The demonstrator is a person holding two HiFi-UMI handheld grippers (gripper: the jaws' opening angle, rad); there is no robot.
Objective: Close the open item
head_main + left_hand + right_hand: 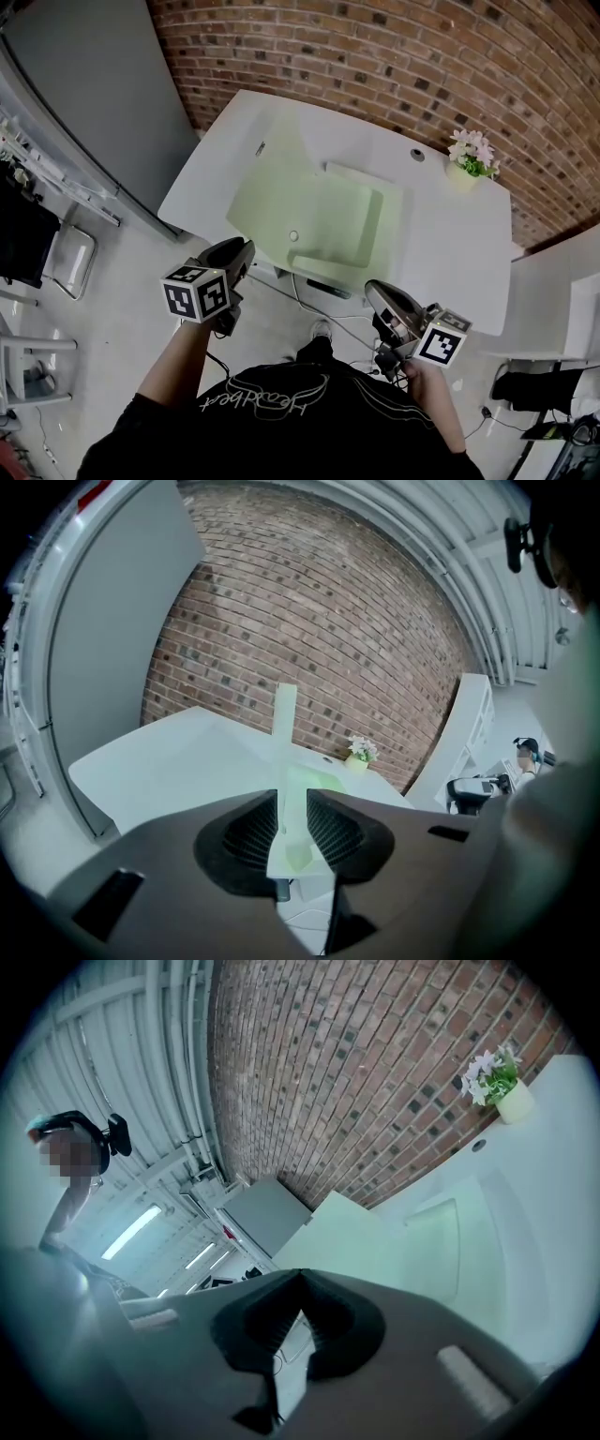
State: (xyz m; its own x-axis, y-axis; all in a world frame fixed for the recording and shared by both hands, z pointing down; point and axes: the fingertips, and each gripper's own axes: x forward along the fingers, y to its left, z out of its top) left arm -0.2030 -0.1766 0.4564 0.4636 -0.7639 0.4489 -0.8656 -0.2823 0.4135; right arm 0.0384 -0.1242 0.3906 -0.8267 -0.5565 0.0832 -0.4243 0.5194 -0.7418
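Lid (319, 216), pale green, stood raised from the white bench (450, 244), its edge lined up in the gap between the left hand-held gripper's (292, 797) parted jaws, likely for swinging it down, while the right hand-held gripper (300, 1279) hung back, jaws together and empty.

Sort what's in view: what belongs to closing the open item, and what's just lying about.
For the job: open pale green case, left gripper, right gripper.
Just lying about: potted flowers, grey cabinet.
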